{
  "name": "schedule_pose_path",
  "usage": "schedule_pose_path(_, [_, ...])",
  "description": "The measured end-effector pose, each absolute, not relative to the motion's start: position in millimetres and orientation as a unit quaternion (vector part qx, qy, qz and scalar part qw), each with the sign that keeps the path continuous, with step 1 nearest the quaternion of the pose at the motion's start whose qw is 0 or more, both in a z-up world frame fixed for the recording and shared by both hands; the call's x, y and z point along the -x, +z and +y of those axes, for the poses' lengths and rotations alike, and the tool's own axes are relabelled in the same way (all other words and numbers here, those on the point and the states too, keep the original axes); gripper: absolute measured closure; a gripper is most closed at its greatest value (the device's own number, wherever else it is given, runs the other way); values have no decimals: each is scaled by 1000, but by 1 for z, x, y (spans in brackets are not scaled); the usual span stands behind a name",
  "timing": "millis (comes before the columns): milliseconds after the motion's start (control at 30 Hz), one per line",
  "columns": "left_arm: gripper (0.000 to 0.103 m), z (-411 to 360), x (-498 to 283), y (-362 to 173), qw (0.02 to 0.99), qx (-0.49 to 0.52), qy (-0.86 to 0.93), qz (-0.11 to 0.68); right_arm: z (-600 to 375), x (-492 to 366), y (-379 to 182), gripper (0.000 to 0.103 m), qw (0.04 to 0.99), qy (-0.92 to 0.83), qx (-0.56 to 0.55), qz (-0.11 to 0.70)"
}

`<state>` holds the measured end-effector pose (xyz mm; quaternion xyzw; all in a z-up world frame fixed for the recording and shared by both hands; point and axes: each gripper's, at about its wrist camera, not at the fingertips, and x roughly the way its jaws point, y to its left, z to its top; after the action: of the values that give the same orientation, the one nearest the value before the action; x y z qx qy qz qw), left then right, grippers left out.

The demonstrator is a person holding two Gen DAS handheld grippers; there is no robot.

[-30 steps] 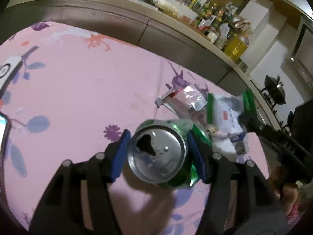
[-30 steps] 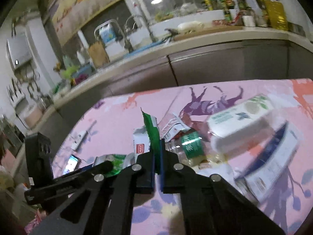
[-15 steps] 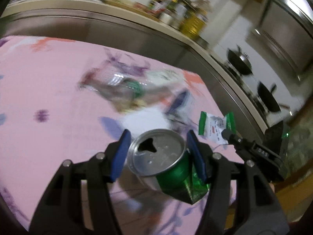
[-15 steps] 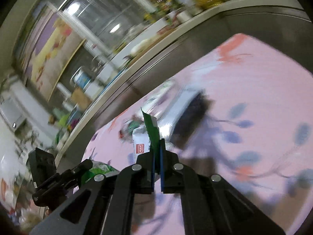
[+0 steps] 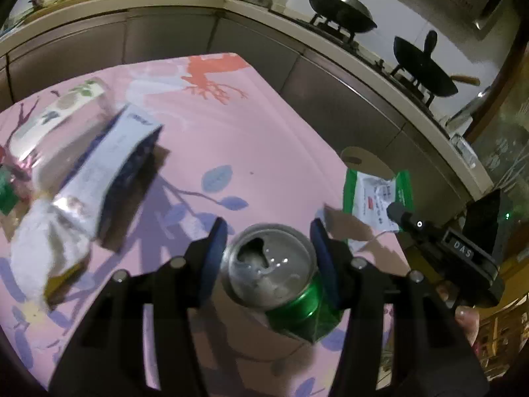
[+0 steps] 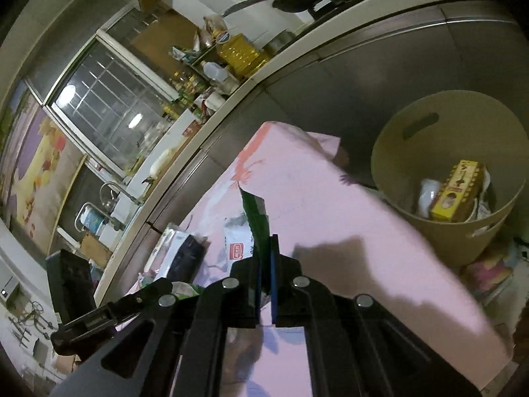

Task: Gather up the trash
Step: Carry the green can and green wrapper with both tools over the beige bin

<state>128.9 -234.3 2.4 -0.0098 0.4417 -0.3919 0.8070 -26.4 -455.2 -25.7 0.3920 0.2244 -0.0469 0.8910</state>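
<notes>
My left gripper [image 5: 269, 258] is shut on a crushed green can [image 5: 281, 281], opened top facing the camera, held above the pink table [image 5: 215, 139]. My right gripper [image 6: 266, 264] is shut on a green and white wrapper [image 6: 254, 221]; it also shows in the left wrist view [image 5: 377, 195], held near the table's right edge. A beige trash bin [image 6: 426, 231] stands on the floor beyond the table's edge, holding a yellow box [image 6: 458, 188] and other trash. Only the bin's rim [image 5: 363, 162] shows in the left wrist view.
Several bags and wrappers [image 5: 92, 165] lie on the table's left part. A kitchen counter [image 5: 330, 49] with woks [image 5: 344, 10] and bottles runs behind the table. The left gripper's body [image 6: 109, 311] shows at lower left in the right wrist view.
Both grippers have swung right with their loads, from over the trash pile to the table's right edge. The trash bin has come into view.
</notes>
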Motion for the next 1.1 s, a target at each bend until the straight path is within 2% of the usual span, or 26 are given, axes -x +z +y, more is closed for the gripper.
schedule_pose_path(200, [41,-232,-125,-15,807,0,-355,472,-445,20,-39,102,894,-30,-383,233])
schedule_pose_path(400, [40,-202,-115,-24,784,28,-343,516,-430,19,-36,102,903,-14,-362,232])
schedule_pose_path(500, [31,-187,-104,-24,780,50,-348,518,-425,18,-37,102,904,-10,-356,236])
schedule_pose_path(733, [30,-201,-94,-48,749,68,-367,548,-420,16,-48,102,896,-7,-366,252])
schedule_pose_path(767, [31,-205,-94,-48,754,62,-369,541,-419,15,-51,102,893,-7,-369,257])
schedule_pose_path(867, [58,-215,-100,-52,752,60,-377,537,-419,14,-59,102,886,-6,-380,265])
schedule_pose_path(1100, [63,-231,-111,-38,768,57,-383,510,-419,13,-61,102,884,-5,-386,265])
